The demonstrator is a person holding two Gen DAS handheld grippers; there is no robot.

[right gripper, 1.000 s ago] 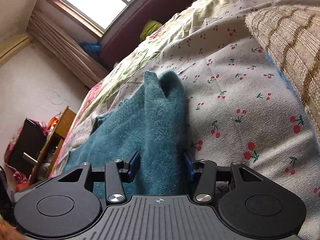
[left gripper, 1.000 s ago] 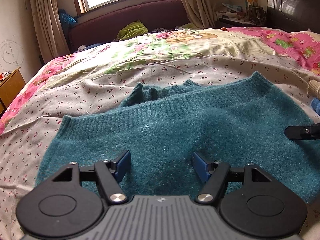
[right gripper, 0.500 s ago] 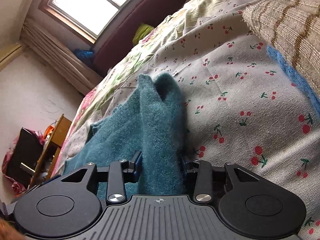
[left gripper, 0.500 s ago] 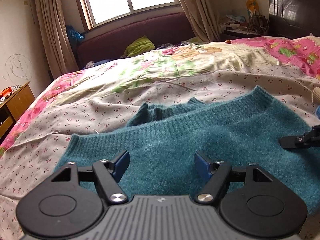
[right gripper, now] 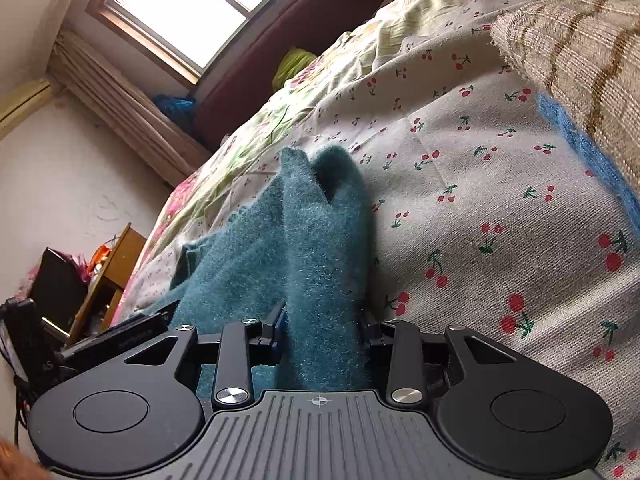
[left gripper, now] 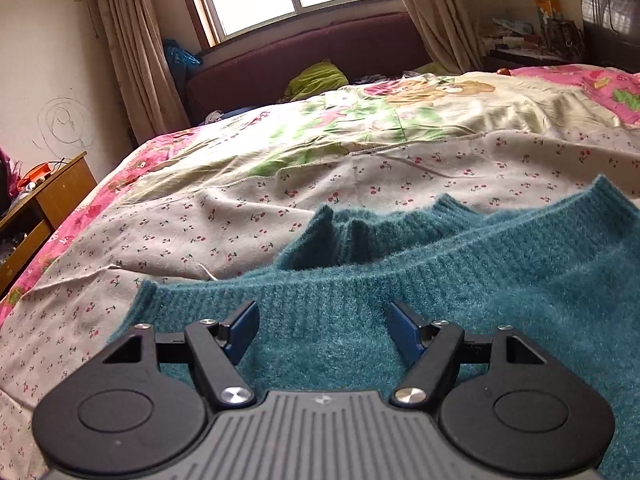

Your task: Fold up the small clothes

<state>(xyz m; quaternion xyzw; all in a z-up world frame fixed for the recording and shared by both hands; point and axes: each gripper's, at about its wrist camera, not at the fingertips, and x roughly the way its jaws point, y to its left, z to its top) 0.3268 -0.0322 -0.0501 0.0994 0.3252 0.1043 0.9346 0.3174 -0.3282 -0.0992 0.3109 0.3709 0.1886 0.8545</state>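
Both tongs work on one teal knitted sweater (left gripper: 460,300), which lies spread on the cherry-print bedsheet (left gripper: 200,220) and serves as the reference landmark. At the sweater's right edge, the right gripper (right gripper: 322,330) has just been closing: a second ago its jaws stood wider around a raised ridge of the knit, and now the pads press that ridge from both sides, so the fabric is pinched and bunched upward between them. Over the sweater's near-left portion, short of its ribbed hem, the left gripper (left gripper: 322,330) hangs with its jaws spread wide and nothing between them; compared with a second ago the hem sits closer to its fingertips, so this tong has advanced toward the hem while staying unloaded. A folded part of the sweater rises beyond the hem. To the right of the sweater lies a beige striped knit (right gripper: 580,60). Judgement: one side is now secured, the second grasp is not yet made, and the fold can begin once the left tong closes on the knit.
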